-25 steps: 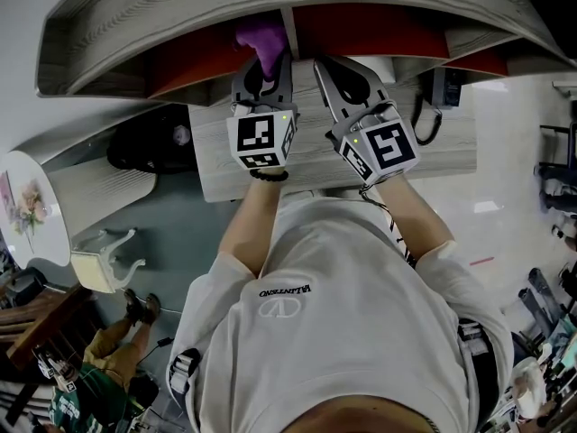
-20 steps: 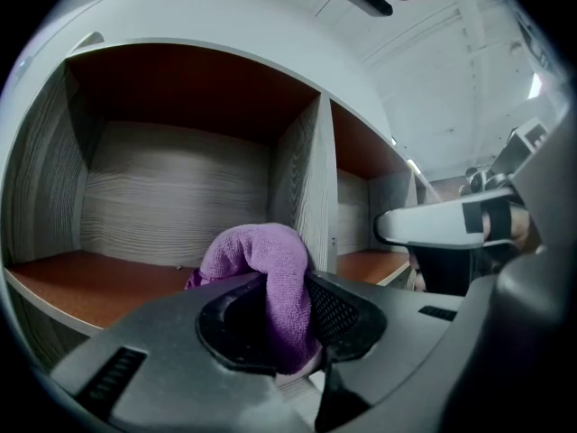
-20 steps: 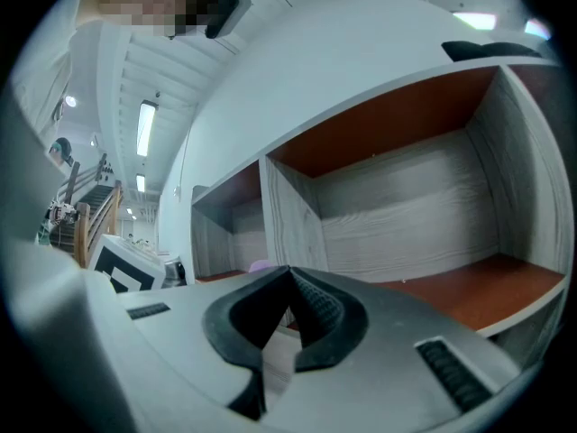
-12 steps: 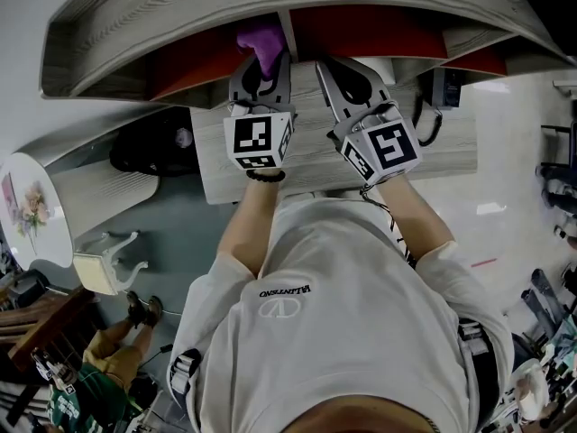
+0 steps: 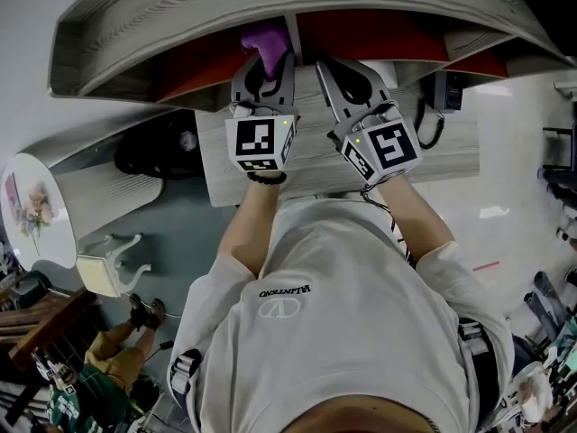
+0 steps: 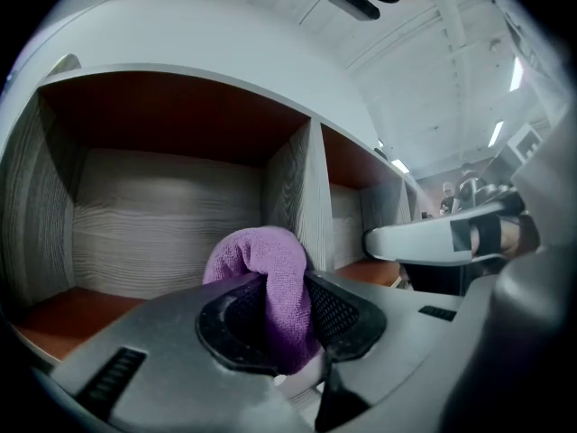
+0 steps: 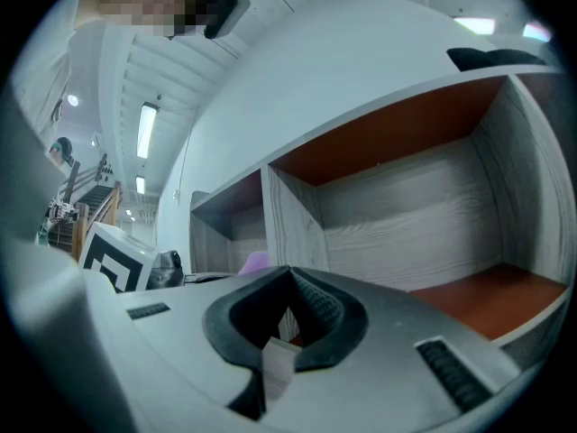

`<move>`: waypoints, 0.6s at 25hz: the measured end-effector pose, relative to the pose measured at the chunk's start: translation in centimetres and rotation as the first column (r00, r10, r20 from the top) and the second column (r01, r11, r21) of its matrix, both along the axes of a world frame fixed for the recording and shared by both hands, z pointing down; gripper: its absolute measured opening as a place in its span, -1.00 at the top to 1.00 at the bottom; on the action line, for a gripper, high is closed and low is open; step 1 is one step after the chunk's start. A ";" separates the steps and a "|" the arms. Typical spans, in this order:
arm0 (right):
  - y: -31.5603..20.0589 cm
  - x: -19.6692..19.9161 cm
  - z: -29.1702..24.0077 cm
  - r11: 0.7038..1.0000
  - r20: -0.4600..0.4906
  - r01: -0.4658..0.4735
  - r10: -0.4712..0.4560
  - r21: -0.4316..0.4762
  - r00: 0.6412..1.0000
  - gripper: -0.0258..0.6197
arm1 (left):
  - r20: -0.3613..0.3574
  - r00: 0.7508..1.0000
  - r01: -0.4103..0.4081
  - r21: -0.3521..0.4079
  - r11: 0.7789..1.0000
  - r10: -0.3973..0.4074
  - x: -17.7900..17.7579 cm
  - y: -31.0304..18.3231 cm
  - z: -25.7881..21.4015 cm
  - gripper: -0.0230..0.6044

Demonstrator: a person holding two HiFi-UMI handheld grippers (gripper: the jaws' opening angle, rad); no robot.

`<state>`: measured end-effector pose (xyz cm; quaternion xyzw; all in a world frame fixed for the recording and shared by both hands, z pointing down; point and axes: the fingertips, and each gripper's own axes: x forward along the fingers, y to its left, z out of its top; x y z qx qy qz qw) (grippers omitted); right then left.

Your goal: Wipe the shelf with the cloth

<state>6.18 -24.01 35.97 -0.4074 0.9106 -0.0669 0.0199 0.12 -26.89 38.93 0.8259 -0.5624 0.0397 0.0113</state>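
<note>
Left tool (image 6: 287,318): jaws pinched on the purple cloth (image 6: 263,264), which bunches up above the pads. The cloth sits at the mouth of the compartment just left of the upright divider (image 6: 296,197); contact with the shelf floor cannot be told. Right tool (image 7: 287,314): jaws pressed together, nothing between them, aimed at the compartment to the right of the same divider. The two tools are side by side, near each other but apart. Shelf (image 5: 180,12): grey wood-grain frame, back panels and partitions; the floor and ceiling of each compartment are red-brown. Both compartments in view hold no items other than the cloth. Below the tools in the head view runs a pale wood-grain counter (image 5: 442,147), with a dark bulky object (image 5: 149,152) under its left end. Room: grey-green floor (image 5: 185,228), a white round table (image 5: 32,215) with a flower print at left, a small white stool (image 5: 108,260) beside it, a seated person (image 5: 99,382) lower left. Strip lights (image 7: 144,129) run along a white ribbed ceiling.
</note>
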 end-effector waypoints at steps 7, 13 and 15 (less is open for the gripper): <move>0.1 0.1 -0.4 1.000 0.005 -0.006 0.005 0.011 1.000 0.92 | 0.014 1.000 -0.005 0.027 1.000 0.005 0.2 0.1 -1.0 0.64; 0.6 -0.1 -1.0 1.000 0.002 -0.008 0.008 0.023 1.000 0.92 | 0.011 1.000 -0.010 0.046 0.999 0.009 -0.1 0.4 -2.1 0.64; 0.7 -0.1 -1.1 1.000 0.002 -0.008 0.008 0.024 1.000 0.92 | 0.012 1.000 -0.011 0.049 0.999 0.011 0.0 0.5 -2.4 0.64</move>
